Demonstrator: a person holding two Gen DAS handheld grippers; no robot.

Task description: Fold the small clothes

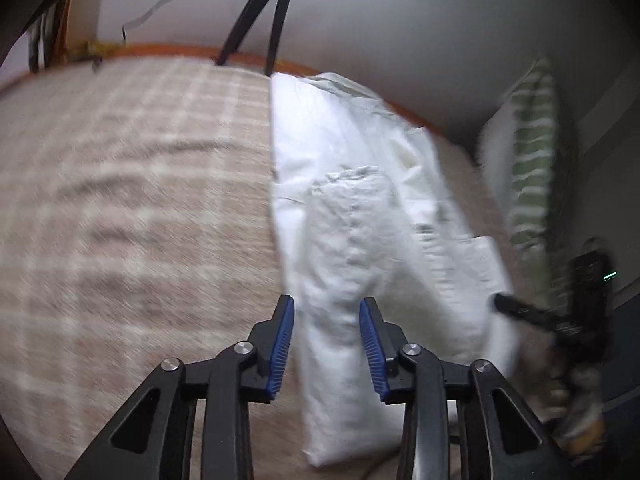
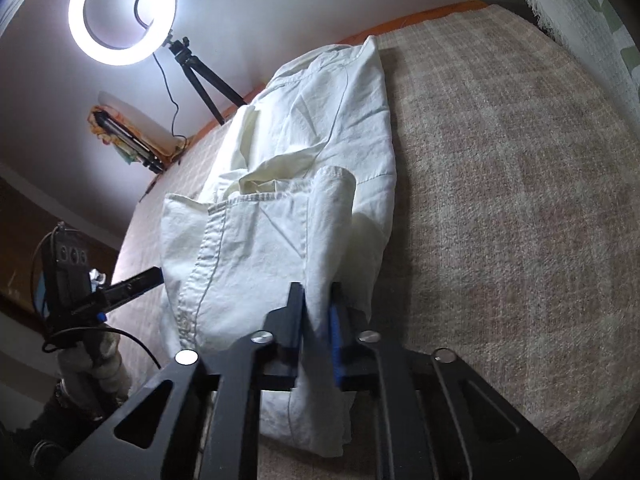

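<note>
A white garment [image 1: 360,220] lies lengthwise on the checked beige bed cover [image 1: 120,200], partly folded with a hemmed flap on top [image 2: 240,240]. My left gripper [image 1: 326,300] hovers over the garment's near end; its blue pads stand apart and the cloth lies between and under them without being pinched. My right gripper [image 2: 316,292] is shut on a raised fold of the garment [image 2: 288,140] at its near edge. Each gripper shows in the other's view: the right gripper [image 1: 504,304] at the cloth's right edge, the left gripper [image 2: 158,274] at its left edge.
A ring light [image 2: 122,12] on a black tripod [image 1: 272,8] stands behind the bed by the wall. A green-patterned cloth [image 1: 532,160] lies at the bed's far right. The bed cover [image 2: 500,200] stretches wide on either side of the garment. An orange bed edge [image 1: 160,48] runs along the back.
</note>
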